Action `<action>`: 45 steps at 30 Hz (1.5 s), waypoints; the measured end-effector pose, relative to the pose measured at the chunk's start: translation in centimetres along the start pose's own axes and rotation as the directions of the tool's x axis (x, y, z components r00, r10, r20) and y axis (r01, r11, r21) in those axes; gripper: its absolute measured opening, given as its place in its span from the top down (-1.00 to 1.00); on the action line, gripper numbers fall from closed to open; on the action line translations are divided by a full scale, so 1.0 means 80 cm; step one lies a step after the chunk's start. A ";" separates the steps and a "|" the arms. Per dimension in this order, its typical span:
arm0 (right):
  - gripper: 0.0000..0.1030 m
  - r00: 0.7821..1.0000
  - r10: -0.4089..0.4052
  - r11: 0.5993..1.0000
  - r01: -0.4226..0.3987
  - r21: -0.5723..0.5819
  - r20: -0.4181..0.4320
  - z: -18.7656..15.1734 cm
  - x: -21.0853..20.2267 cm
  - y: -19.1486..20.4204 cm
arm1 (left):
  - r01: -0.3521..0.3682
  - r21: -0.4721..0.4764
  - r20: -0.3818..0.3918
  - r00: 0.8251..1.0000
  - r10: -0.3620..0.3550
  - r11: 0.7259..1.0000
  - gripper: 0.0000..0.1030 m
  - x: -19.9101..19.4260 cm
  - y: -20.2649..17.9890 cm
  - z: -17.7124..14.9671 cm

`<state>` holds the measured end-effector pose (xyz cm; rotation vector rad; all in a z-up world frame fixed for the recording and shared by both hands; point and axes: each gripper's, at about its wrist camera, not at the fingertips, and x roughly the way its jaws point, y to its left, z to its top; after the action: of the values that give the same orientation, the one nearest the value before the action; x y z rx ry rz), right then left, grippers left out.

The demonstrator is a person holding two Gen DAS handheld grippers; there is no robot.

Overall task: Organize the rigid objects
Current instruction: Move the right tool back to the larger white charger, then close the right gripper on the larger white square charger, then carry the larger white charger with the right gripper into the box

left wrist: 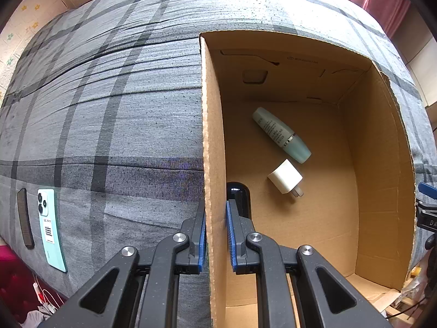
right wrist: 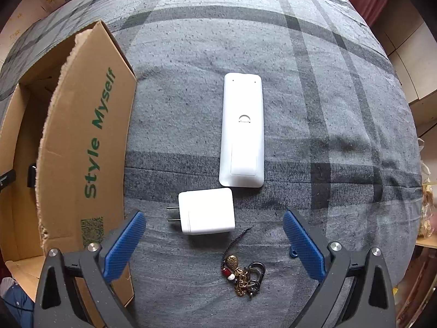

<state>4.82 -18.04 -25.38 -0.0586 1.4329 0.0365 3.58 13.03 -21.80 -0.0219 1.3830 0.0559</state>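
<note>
Two claws, one free: the right claw [right wrist: 214, 243] hangs spread above the charger [right wrist: 207, 214] on the bed [right wrist: 314, 109].
Its prongs point toward the box [right wrist: 87, 136], so the charger's long axis runs from pad to pad, between the blue fingertips [right wrist: 124, 242]; remote [right wrist: 243, 131] just beyond, keys [right wrist: 243, 276] nearer. Left claw [left wrist: 215, 235] is pinching the box wall, well apart.

Left gripper [left wrist: 215, 235] clamps cardboard box [left wrist: 213, 136] wall; bottle [left wrist: 281, 135], charger [left wrist: 285, 177] inside.
</note>
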 end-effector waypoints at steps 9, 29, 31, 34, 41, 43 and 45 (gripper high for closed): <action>-0.95 0.999 0.016 1.000 -0.015 0.013 -0.039 -0.004 0.028 -0.010 | -0.008 0.000 0.001 1.000 0.008 1.000 0.73 0.000 -0.001 0.000; -0.05 0.996 0.060 0.998 -0.061 -0.004 -0.068 -0.015 0.042 0.007 | -0.021 -0.003 0.002 1.000 0.021 1.000 0.73 0.000 -0.003 0.000; -0.05 0.996 0.059 0.998 -0.060 0.000 -0.065 -0.016 0.039 0.006 | -0.022 -0.001 0.002 1.000 0.022 1.000 0.73 -0.001 -0.004 0.000; -0.05 0.997 0.051 0.999 -0.051 0.006 -0.057 -0.016 0.030 0.001 | -0.025 0.002 0.002 1.000 0.025 1.000 0.73 -0.001 -0.004 0.000; -0.05 0.998 0.051 0.999 -0.051 0.017 -0.033 -0.003 0.005 -0.003 | -0.026 0.004 0.003 1.000 0.026 1.000 0.73 -0.001 -0.005 0.000; -0.05 0.998 0.051 0.999 -0.051 0.015 -0.028 -0.005 -0.002 0.000 | -0.024 0.003 0.002 1.000 0.024 1.000 0.73 -0.001 -0.004 0.000; -0.05 0.999 0.048 0.999 -0.048 0.015 -0.025 0.000 -0.004 -0.001 | -0.022 0.003 0.001 1.000 0.022 1.000 0.73 -0.001 -0.004 0.000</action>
<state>4.79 -18.08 -25.09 -0.0133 1.4595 0.0653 3.62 12.72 -21.76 -0.0041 1.3822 0.0726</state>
